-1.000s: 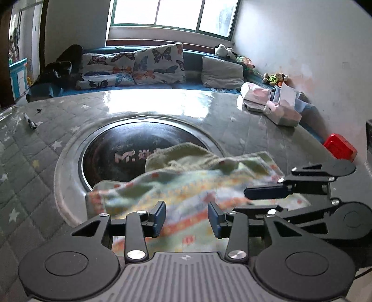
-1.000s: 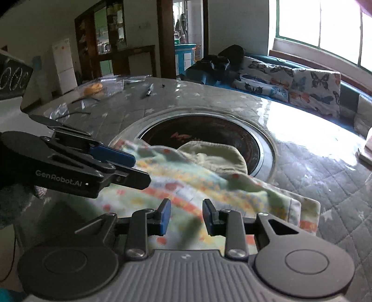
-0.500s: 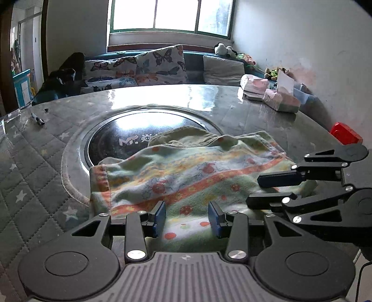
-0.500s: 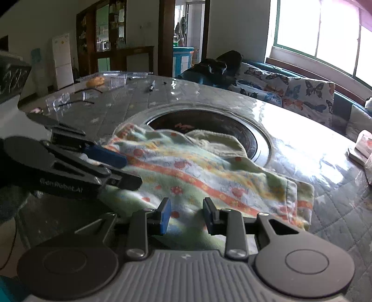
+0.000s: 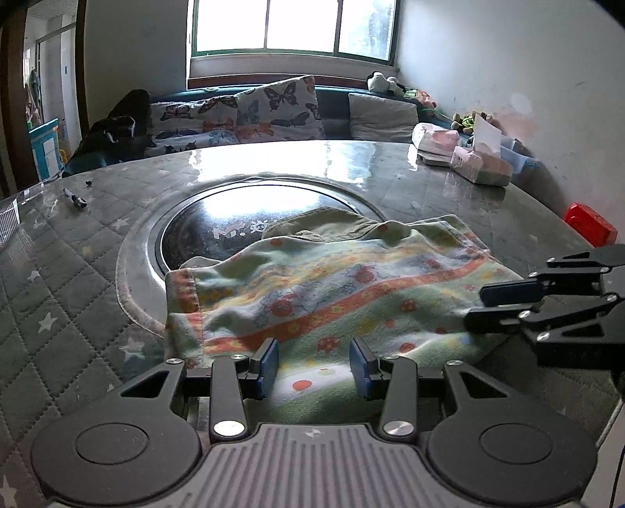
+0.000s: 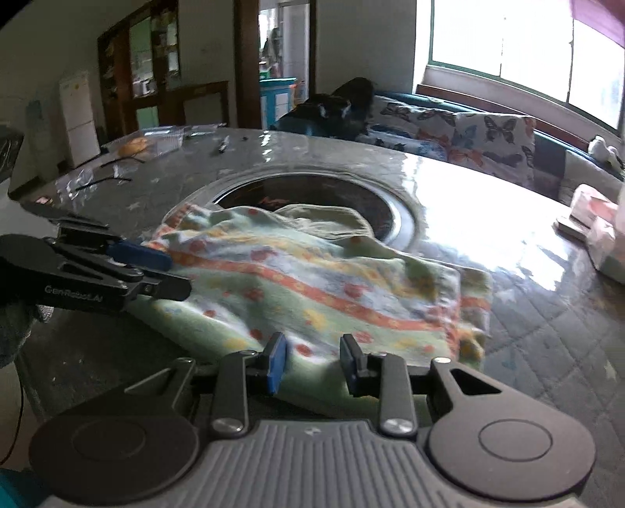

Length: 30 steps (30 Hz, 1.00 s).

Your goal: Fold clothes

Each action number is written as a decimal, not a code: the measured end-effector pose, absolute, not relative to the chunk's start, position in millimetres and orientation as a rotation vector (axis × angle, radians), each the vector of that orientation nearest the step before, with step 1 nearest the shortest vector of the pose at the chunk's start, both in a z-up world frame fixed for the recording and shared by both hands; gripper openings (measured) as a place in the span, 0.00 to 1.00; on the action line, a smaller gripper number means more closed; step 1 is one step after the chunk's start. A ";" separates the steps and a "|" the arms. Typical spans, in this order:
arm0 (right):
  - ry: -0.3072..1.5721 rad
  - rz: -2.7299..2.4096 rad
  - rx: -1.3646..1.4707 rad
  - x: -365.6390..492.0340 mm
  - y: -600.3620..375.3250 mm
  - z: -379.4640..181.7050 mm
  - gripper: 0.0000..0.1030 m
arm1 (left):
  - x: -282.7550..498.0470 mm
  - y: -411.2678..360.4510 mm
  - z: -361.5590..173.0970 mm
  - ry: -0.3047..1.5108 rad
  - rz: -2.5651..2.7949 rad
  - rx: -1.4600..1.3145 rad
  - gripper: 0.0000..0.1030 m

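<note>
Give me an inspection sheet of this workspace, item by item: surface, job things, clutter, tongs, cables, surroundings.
Surface: quilted star-pattern table cover under glossy film, with a round dark inset in the middle.
Job's things: floral cloth lying rumpled, partly over the inset; an olive garment shows behind it.
Clutter: tissue packs, small dark pen-like item, clear plastic tray.
Tongs: left tongs open over the cloth's near edge; right tongs open likewise, gripping nothing.
Cables: thin dark cable at the left edge.
Surroundings: butterfly cushions, window, red box.
</note>
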State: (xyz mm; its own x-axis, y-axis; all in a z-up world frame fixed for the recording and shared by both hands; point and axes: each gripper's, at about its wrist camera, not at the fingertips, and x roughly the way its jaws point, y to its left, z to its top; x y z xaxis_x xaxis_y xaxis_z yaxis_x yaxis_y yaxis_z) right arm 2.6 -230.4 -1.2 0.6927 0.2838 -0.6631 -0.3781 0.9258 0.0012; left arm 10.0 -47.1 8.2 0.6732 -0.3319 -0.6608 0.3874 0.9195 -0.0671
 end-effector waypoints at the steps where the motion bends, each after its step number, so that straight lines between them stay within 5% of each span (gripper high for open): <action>1: 0.715 0.363 -0.132 1.5 -234.5 -1.8 0.29 | 10.0 -46.7 7.7 0.728 -0.404 0.079 0.42; 8: 0.720 0.287 -0.094 -2.6 -262.2 -3.2 0.30 | 8.0 -39.2 7.4 0.729 -0.388 0.067 0.44; 12: 0.730 0.256 -0.069 -3.7 -277.9 -6.7 0.18 | 8.0 -32.9 8.1 0.731 -0.375 0.051 0.44; 30: 0.751 0.281 -0.080 35.2 -267.5 -5.5 0.23 | 57.5 -21.4 18.7 0.739 -0.301 -0.002 0.43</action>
